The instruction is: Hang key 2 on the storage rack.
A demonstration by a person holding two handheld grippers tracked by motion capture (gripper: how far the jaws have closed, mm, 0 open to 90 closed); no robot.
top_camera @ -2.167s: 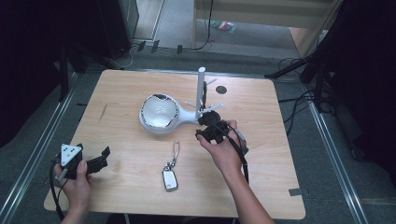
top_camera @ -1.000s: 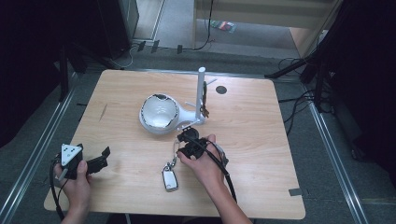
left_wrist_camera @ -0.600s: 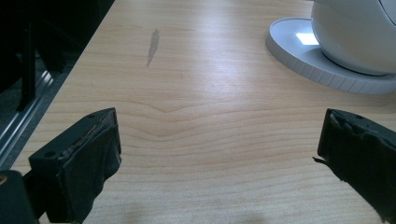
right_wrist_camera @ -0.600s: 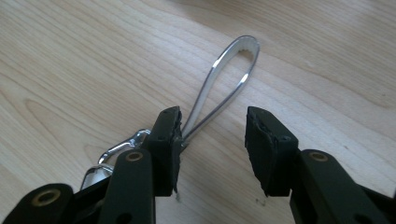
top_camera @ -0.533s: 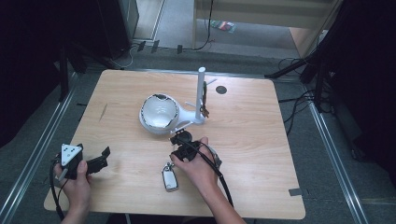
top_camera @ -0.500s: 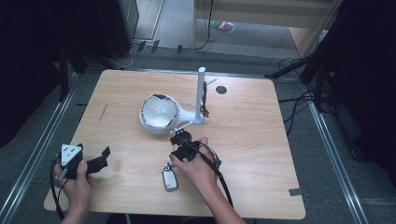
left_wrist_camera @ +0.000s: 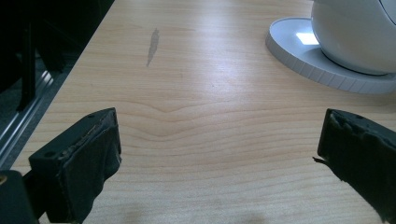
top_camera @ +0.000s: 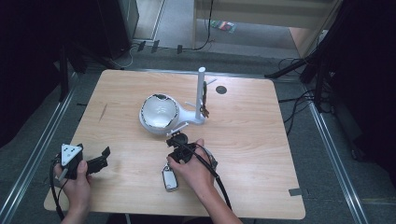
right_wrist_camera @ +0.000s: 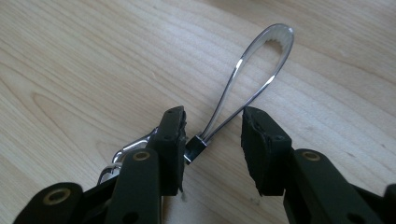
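A key fob [top_camera: 170,178] with a silver metal loop [right_wrist_camera: 261,60] lies flat on the wooden table [top_camera: 252,154]. My right gripper [top_camera: 173,140] is low over the loop's near end. In the right gripper view the right gripper [right_wrist_camera: 212,121] is open with a jaw on each side of the loop's small clasp [right_wrist_camera: 195,149]; the left jaw touches the clasp and the right one stands apart. My left gripper [top_camera: 95,161] rests near the table's left front corner. In the left gripper view the left gripper [left_wrist_camera: 219,135] is wide open over bare wood.
A white stand [top_camera: 200,95] with an upright post, side pegs and a round bowl [top_camera: 159,112] sits mid-table, with a dark key bunch [top_camera: 204,111] hanging on one peg. Its base rim [left_wrist_camera: 322,70] lies ahead of the left gripper. A dark round hole [top_camera: 221,89] marks the far side.
My right gripper has moved from beside the stand toward the near left and come down over the key fob's loop. The left gripper has stayed still.
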